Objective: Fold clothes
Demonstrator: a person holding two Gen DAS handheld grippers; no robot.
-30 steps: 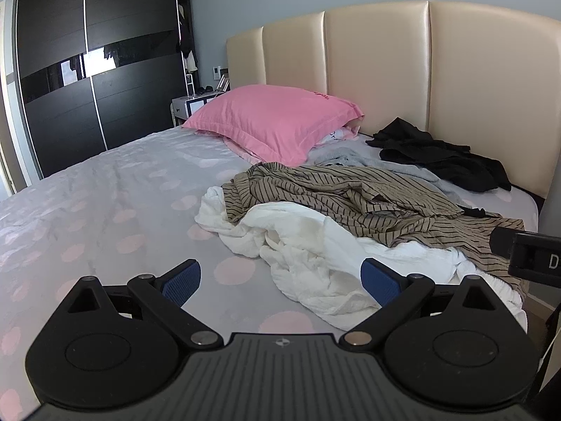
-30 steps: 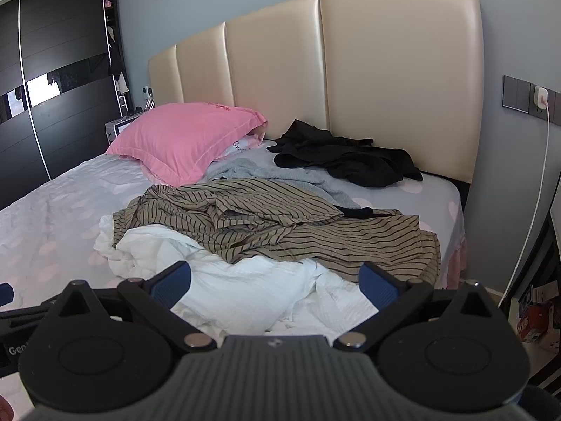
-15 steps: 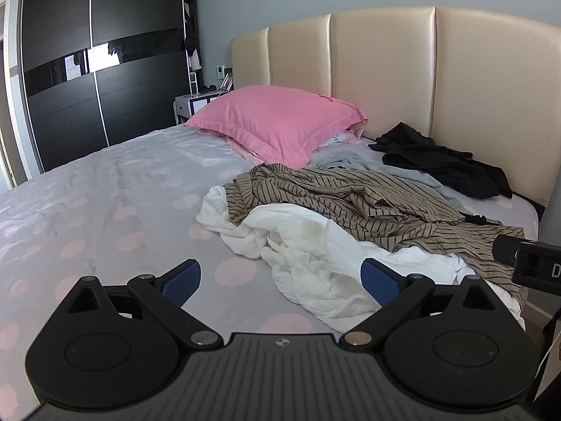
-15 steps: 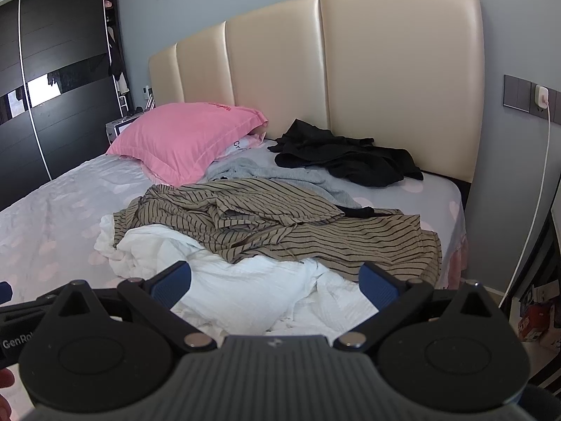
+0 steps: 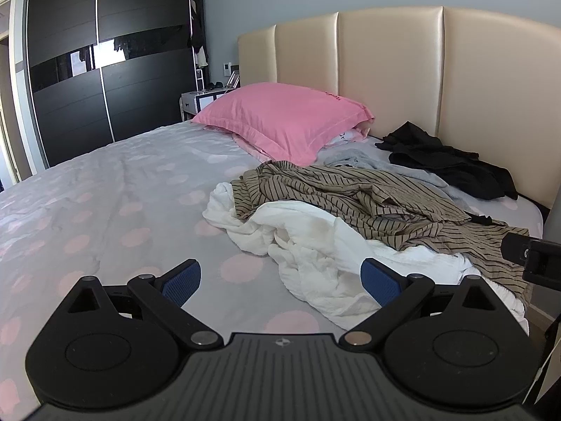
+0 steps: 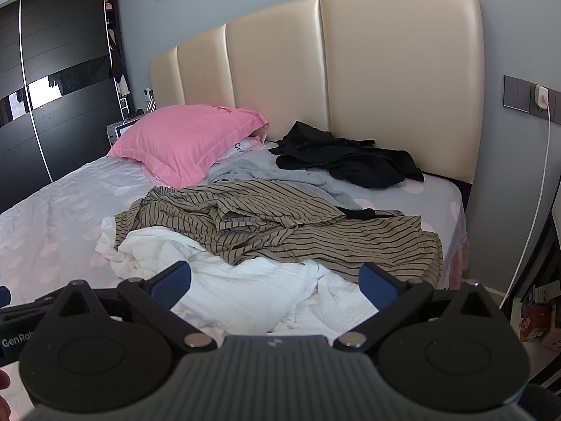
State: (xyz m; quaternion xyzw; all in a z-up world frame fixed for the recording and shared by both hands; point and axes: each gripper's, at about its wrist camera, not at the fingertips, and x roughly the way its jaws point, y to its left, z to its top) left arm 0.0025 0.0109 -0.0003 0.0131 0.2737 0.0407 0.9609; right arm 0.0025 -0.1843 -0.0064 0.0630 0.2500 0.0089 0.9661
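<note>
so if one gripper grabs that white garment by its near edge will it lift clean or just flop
The white garment will probably flop: it lies crumpled in soft folds, so it should drape and stretch out when lifted. The striped garment overlaps its far side, so that would likely drag along. It looks thin, probably light.

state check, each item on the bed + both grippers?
left gripper: jaws open, empty
right gripper: jaws open, empty
white garment: crumpled, unfolded
striped garment: crumpled, lying partly over the white one
grey garment: unfolded
black garment: heaped by headboard
pink pillow: propped, tilted
</note>
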